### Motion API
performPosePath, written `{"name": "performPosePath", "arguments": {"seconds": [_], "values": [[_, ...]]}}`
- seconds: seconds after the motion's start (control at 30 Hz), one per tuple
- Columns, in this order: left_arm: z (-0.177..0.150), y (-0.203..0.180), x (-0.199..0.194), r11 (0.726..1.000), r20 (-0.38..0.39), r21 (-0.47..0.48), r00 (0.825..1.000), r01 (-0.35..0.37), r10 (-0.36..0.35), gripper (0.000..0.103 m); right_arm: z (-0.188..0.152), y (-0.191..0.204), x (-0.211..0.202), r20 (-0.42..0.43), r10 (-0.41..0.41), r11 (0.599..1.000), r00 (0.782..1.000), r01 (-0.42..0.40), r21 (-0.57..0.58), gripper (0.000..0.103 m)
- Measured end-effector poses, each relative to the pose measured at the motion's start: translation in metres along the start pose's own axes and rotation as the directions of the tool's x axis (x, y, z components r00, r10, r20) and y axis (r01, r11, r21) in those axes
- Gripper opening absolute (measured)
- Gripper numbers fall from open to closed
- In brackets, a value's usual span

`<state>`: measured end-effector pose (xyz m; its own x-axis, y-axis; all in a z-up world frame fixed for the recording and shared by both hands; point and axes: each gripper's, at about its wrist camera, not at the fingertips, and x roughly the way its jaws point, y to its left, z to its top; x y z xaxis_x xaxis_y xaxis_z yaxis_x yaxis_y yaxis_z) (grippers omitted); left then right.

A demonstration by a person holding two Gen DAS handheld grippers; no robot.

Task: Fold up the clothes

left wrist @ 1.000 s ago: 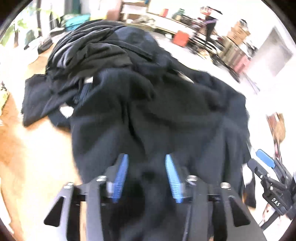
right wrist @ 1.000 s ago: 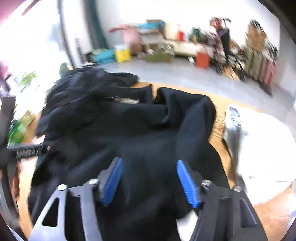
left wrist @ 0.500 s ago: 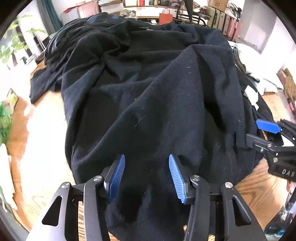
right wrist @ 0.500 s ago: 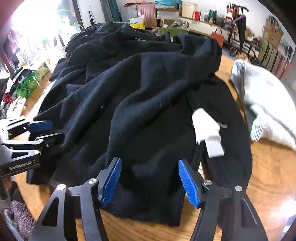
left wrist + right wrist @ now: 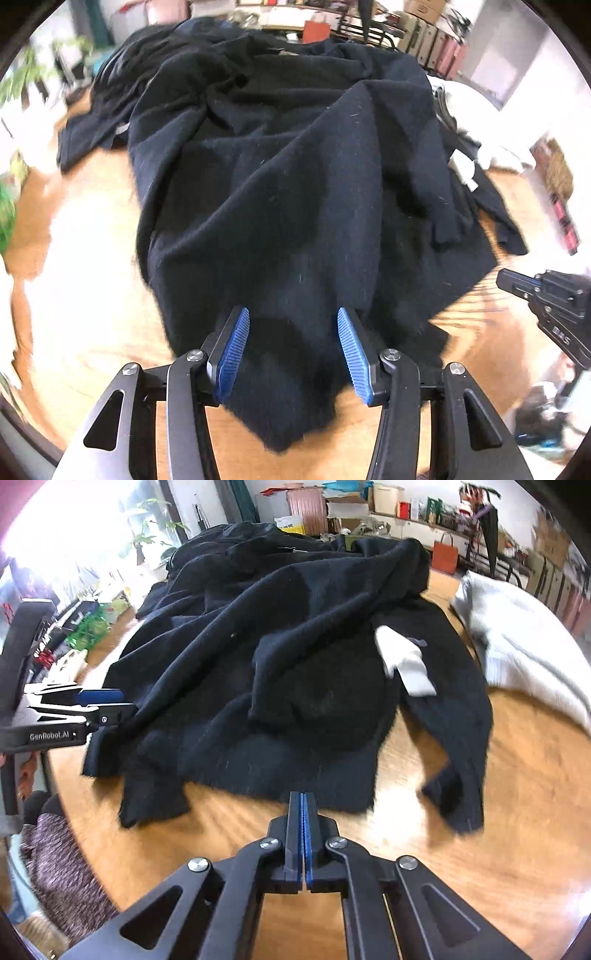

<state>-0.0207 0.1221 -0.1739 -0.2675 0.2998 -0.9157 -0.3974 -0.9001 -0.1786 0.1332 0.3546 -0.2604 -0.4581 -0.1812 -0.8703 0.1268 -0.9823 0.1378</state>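
Black sweater [image 5: 295,192] lying rumpled on wooden table [image 5: 461,834] | left gripper [image 5: 291,350] standing half open, hem sitting between pads, grip unclear | right gripper [image 5: 303,834] closed empty, just short of hem.

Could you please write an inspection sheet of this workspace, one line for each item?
Surface: wooden table, bare along the near edge.
Job's things: black garment spread out and rumpled, a white label showing; more dark clothes piled behind it.
Clutter: white garment at the right of the table.
Grippers: left gripper has its jaws apart, with black cloth lying between them; right gripper has its jaws shut with nothing between them, just short of the garment's hem.
Cables: nothing seen.
Surroundings: boxes, bags and shelves along the far wall; plants by a bright window.
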Motion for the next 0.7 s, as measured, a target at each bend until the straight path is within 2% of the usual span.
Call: {"name": "performPosePath", "arguments": {"seconds": [0.03,0.1,0.13,0.2,0.33,0.43,0.6,0.7], "values": [[-0.002,0.005,-0.005,1.000,0.007,-0.014,1.000,0.011,-0.010,0.052,-0.002,-0.008,-0.003,0.005,0.008,1.000,1.000,-0.008,0.025,0.008],[-0.005,0.014,-0.014,0.999,0.026,-0.036,0.999,0.028,-0.027,0.053,-0.007,-0.022,-0.010,0.016,0.024,0.997,1.000,-0.025,0.077,0.032],[-0.009,0.018,-0.018,0.999,0.037,-0.032,0.999,0.023,-0.021,0.060,-0.013,-0.028,-0.014,0.022,0.049,0.993,0.999,-0.051,0.110,0.042],[-0.016,0.024,-0.024,0.999,0.050,-0.032,0.999,0.014,-0.012,0.069,-0.019,-0.036,-0.018,0.033,0.109,0.981,0.993,-0.113,0.159,0.041],[-0.041,0.038,-0.031,0.990,-0.006,-0.122,0.997,0.074,-0.076,0.070,-0.005,-0.033,0.002,0.021,0.112,0.978,0.994,-0.114,0.175,0.044],[-0.053,0.042,-0.023,0.983,-0.044,-0.179,0.997,0.051,-0.059,0.070,0.000,-0.035,0.012,0.008,0.122,0.973,0.992,-0.122,0.196,0.045],[-0.056,0.041,-0.007,0.970,-0.077,-0.230,0.992,0.076,-0.096,0.070,0.003,-0.033,0.030,-0.008,0.124,0.971,0.992,-0.120,0.207,0.048],[-0.055,0.031,-0.001,0.976,-0.077,-0.209,0.994,0.055,-0.073,0.070,0.004,-0.034,0.034,-0.010,0.133,0.970,0.991,-0.128,0.208,0.049]]}}
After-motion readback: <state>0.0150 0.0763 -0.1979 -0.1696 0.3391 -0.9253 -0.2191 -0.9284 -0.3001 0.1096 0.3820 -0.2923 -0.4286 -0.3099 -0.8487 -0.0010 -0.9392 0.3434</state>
